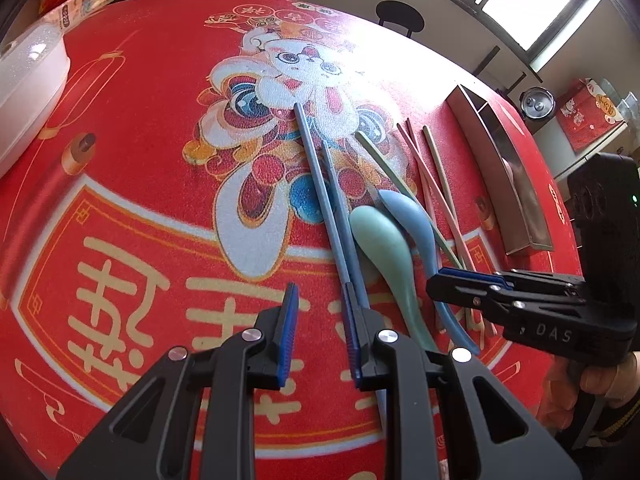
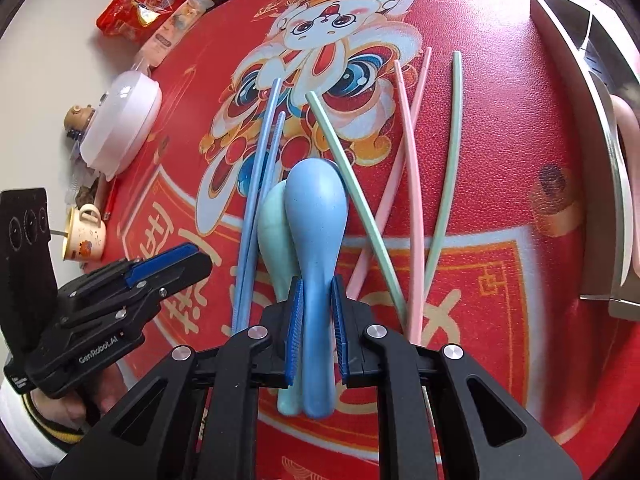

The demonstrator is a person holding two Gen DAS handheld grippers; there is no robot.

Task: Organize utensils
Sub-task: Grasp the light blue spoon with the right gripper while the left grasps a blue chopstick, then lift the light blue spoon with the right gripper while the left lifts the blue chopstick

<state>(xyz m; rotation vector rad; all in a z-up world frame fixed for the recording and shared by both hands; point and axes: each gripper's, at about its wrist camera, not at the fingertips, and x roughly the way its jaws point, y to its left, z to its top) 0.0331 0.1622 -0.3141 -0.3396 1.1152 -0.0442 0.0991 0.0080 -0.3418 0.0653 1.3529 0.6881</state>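
Note:
On the red printed mat lie a blue spoon [image 2: 316,216], a mint-green spoon [image 2: 272,224] beside it, two blue chopsticks [image 2: 256,184], two green chopsticks [image 2: 448,168] and two pink chopsticks [image 2: 408,176]. My right gripper [image 2: 316,312] straddles the blue spoon's handle, its jaws close around it with small gaps. My left gripper [image 1: 320,320] is open and empty, its right finger beside the blue chopsticks [image 1: 320,176]. The spoons also show in the left wrist view [image 1: 384,248]. The right gripper shows there too [image 1: 460,280].
A steel divided utensil tray [image 2: 608,152] stands at the right with a pink spoon [image 2: 628,132] in it. A white lidded container [image 2: 120,128], a small cup [image 2: 86,236] and snack packets [image 2: 140,8] sit along the left edge.

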